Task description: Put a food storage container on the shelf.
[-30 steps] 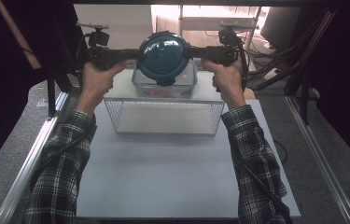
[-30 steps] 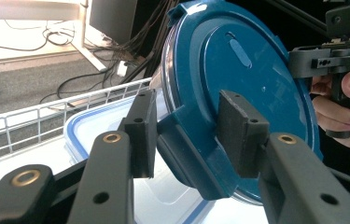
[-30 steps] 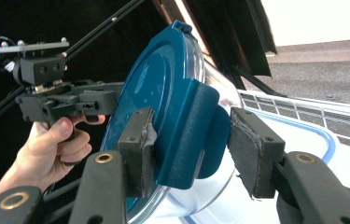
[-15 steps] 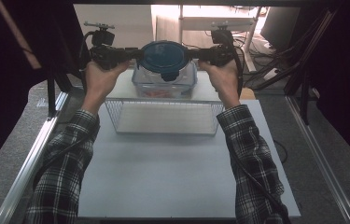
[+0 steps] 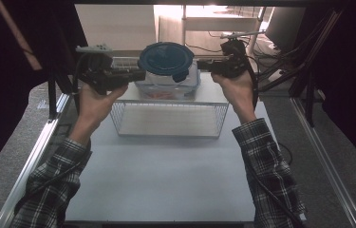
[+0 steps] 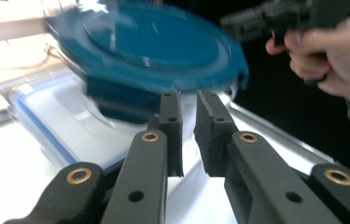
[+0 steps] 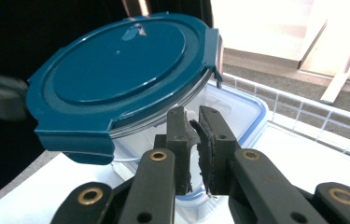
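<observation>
Nearest, a wire basket (image 5: 168,118) on the white table (image 5: 166,175). Beyond, left gripper (image 5: 137,75) and right gripper (image 5: 199,63), each nearly closed, flanking a blue-lidded round container (image 5: 166,59) above a clear box (image 5: 166,88).

Your sleeves (image 5: 52,190) are black-and-white plaid. The round lid (image 5: 166,58) is dark teal, the wire basket (image 5: 168,119) white, the surface (image 5: 156,175) pale grey.
</observation>
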The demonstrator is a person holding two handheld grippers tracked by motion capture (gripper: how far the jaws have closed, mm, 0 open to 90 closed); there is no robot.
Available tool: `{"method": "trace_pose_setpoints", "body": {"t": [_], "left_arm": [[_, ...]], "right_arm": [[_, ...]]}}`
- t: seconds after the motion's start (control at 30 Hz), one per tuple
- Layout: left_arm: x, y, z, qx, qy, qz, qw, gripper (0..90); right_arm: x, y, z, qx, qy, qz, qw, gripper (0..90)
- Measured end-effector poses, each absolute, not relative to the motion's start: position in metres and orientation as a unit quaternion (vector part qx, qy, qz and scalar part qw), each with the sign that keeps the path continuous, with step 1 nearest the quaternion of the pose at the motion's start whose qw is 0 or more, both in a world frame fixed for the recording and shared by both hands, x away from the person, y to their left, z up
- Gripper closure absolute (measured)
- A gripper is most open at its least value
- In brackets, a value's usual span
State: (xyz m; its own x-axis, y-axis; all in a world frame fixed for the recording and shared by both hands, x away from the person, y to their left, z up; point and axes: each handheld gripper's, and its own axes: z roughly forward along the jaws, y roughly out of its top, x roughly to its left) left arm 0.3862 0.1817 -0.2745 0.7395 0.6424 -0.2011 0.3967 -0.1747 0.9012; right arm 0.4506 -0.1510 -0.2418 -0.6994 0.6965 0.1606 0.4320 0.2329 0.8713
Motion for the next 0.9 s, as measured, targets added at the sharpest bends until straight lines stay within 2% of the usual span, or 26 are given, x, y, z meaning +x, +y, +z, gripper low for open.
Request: {"method": "trace_pose_setpoints", "body": {"t": [0.07,0.13,0.43,0.7,0.9], "left_arm": [[0.390,0.177,-0.279,0.762,0.348,0.116,0.534,81.3],[0.395,0.176,-0.280,0.765,0.360,0.140,0.516,80.9],[0.420,0.194,-0.282,0.732,0.402,0.116,0.537,79.9],[0.434,0.193,-0.278,0.733,0.417,0.127,0.522,80.3],[0.435,0.194,-0.281,0.727,0.421,0.115,0.531,79.6]], "right_arm": [[0.453,-0.149,-0.246,0.366,0.774,0.501,0.127,81.4],[0.454,-0.146,-0.248,0.366,0.775,0.500,0.125,80.7],[0.458,-0.141,-0.253,0.368,0.777,0.497,0.119,79.8],[0.459,-0.138,-0.254,0.372,0.774,0.497,0.123,81.1],[0.456,-0.137,-0.255,0.366,0.776,0.500,0.124,80.3]]}}
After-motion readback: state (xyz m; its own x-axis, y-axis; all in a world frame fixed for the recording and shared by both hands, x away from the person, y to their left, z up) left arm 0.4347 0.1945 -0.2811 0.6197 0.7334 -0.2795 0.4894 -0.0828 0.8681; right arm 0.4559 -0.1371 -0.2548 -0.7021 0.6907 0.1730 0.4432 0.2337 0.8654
